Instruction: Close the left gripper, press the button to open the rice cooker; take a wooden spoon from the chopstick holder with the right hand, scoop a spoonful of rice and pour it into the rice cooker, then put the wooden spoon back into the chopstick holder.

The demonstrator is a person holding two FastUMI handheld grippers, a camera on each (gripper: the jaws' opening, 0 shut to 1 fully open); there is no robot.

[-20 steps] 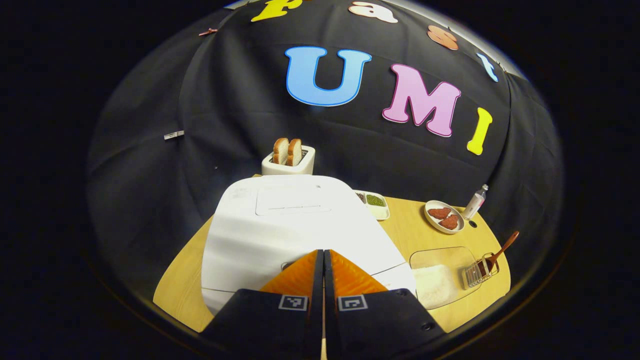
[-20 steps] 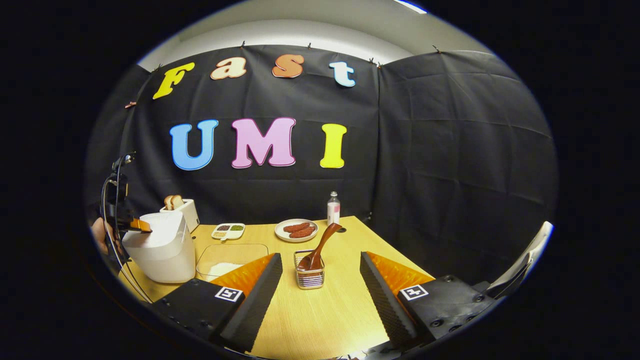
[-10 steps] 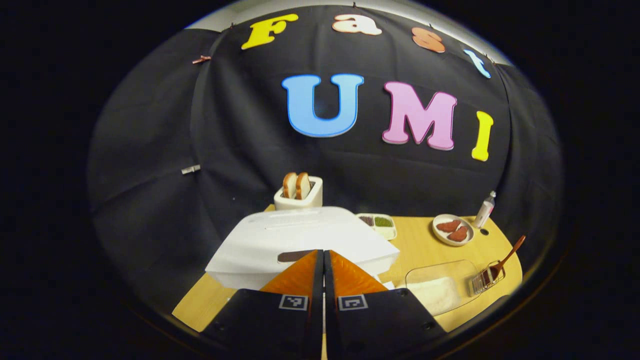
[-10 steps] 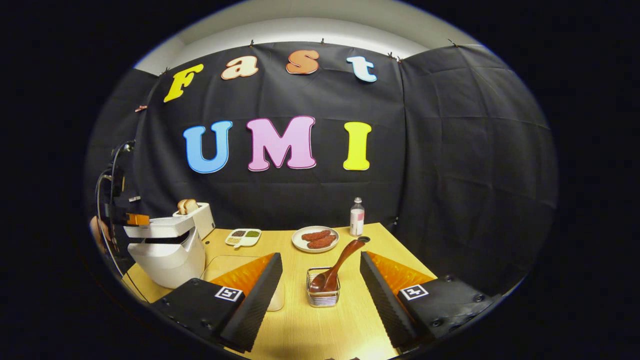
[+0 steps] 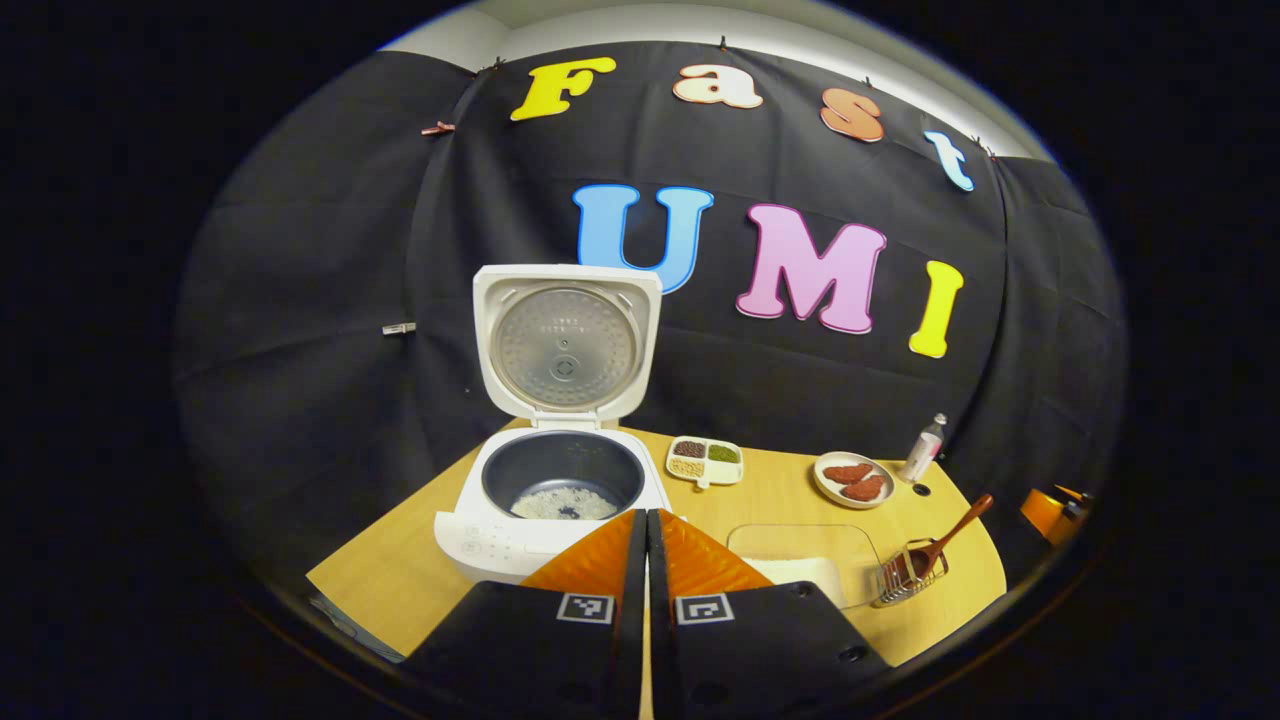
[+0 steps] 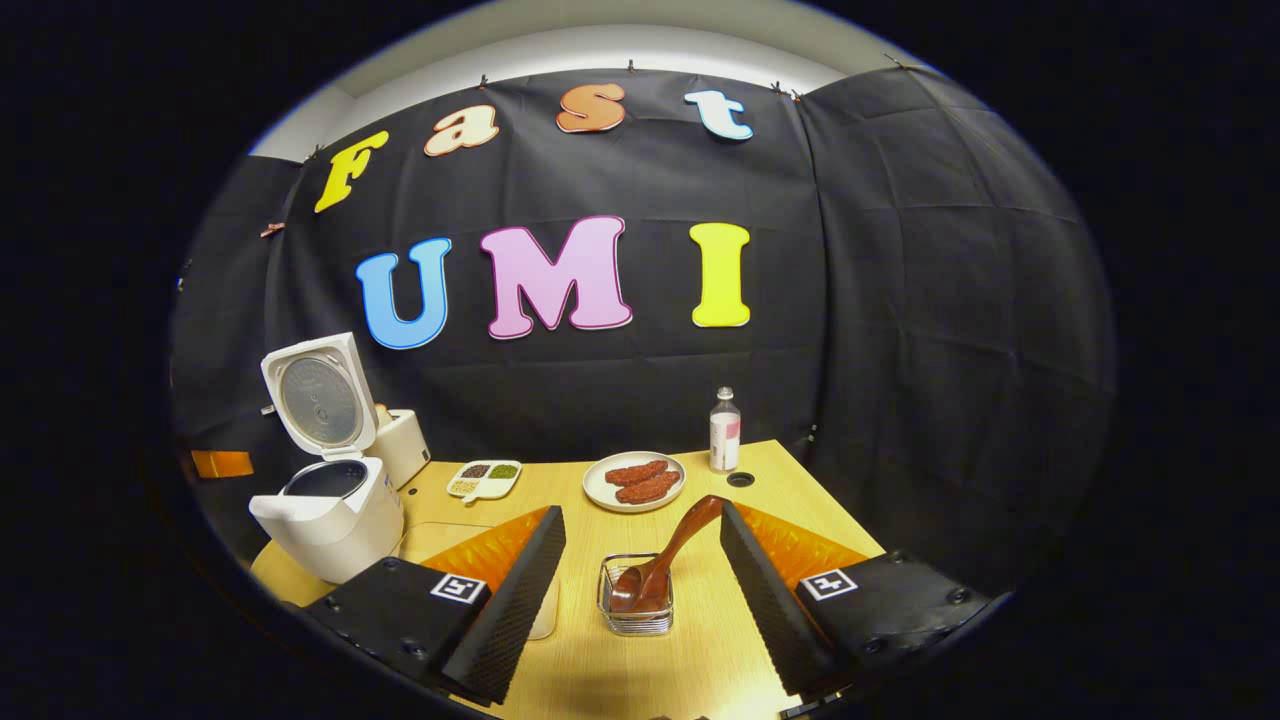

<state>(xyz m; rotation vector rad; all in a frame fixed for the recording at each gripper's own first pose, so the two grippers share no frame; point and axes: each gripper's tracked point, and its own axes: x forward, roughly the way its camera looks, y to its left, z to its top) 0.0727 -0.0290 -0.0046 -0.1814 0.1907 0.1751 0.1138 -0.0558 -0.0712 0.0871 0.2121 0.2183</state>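
The white rice cooker point(image 5: 560, 490) point(image 6: 330, 510) stands with its lid point(image 5: 567, 345) swung fully upright, and a little rice lies in its dark inner pot point(image 5: 563, 482). My left gripper point(image 5: 646, 515) is shut with nothing in it, hovering just in front of and above the cooker. A brown wooden spoon point(image 6: 660, 555) point(image 5: 945, 545) leans in the wire chopstick holder point(image 6: 636, 600) point(image 5: 903, 583). My right gripper point(image 6: 640, 515) is open, its fingers on either side of the spoon handle without touching it. A clear container of white rice point(image 5: 805, 565) sits between cooker and holder.
A white toaster point(image 6: 403, 445) stands behind the cooker. On the wooden table point(image 6: 680, 660) there are also a divided dish of grains point(image 6: 483, 477), a plate with red patties point(image 6: 634, 480) and a small bottle point(image 6: 724, 430) near the back edge.
The cooker's lid sprang from closed to fully upright. My left gripper pulled back and up from the button. My right gripper moved closer to the spoon holder.
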